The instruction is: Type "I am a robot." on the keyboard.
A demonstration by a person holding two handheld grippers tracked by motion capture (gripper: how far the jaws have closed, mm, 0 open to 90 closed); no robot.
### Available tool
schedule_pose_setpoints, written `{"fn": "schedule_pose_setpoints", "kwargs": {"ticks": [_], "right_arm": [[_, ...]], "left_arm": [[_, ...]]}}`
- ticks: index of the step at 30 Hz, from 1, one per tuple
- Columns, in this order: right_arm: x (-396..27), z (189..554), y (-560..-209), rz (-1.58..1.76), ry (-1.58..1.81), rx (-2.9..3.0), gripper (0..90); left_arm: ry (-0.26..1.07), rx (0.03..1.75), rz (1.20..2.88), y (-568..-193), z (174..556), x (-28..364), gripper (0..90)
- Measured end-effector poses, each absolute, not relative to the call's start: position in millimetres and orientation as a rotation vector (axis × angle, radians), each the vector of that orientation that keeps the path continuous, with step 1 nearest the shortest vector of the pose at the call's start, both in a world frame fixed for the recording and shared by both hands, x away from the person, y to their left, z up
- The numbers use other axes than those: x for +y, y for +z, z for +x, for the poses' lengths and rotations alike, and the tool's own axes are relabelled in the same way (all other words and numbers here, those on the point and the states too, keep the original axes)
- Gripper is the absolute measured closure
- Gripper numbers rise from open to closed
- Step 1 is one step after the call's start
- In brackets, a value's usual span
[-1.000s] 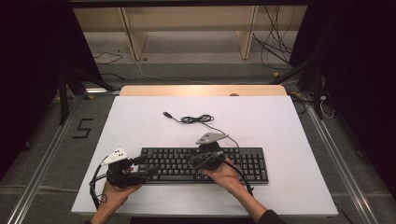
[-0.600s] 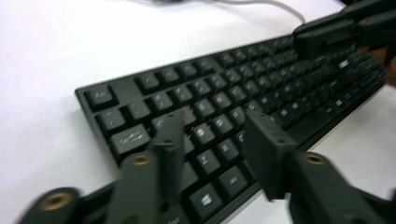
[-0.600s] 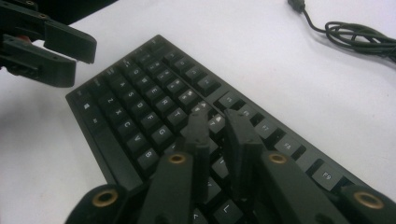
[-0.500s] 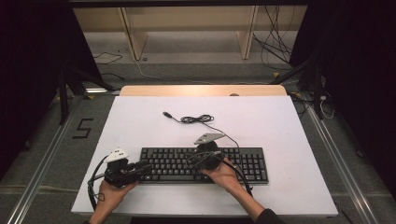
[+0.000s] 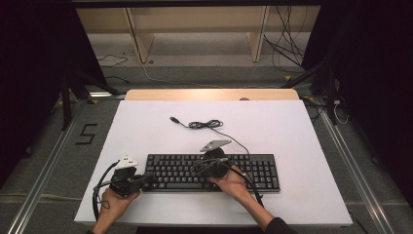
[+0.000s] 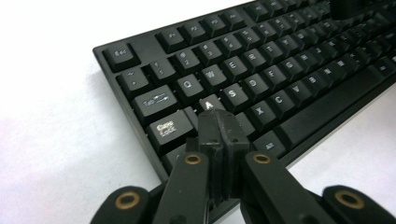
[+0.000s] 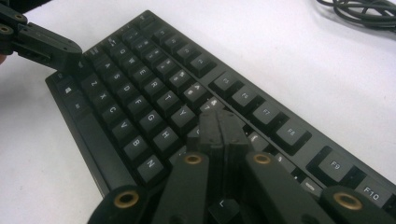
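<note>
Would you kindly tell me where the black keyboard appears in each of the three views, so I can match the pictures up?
High view: the black keyboard lies lengthwise across the near middle of the white table.
Left gripper view: it runs from centre-left to the top right, with the hand-held gripper tips at the A key.
Right gripper view: it crosses diagonally from upper left to lower right.
Shared landmark: the keyboard's left end, where the left hand-held gripper's closed tips rest.

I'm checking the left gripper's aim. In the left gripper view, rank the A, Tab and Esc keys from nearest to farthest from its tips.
Measured from the left gripper, jaws shut:
1. A key, right at the tips.
2. Tab key, up and left.
3. Esc key, at the keyboard's far left corner.
</note>
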State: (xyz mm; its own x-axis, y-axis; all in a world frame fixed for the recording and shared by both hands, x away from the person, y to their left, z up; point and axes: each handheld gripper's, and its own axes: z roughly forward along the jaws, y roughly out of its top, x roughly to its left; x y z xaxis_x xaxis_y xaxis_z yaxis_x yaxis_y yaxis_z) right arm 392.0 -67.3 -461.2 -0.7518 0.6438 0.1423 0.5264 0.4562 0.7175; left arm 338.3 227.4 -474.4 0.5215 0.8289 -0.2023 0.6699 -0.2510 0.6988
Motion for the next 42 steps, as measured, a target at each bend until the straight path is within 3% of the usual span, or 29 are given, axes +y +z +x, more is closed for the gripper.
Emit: {"fn": "schedule_pose_setpoints", "kwargs": {"ticks": [42], "right_arm": [[-62.6,395.6,-472.6,1.063,1.135,2.545,90.0]], "left_arm": [[0.255,1.223,2.021,-473.9,339.6,228.0,88.8]]}}
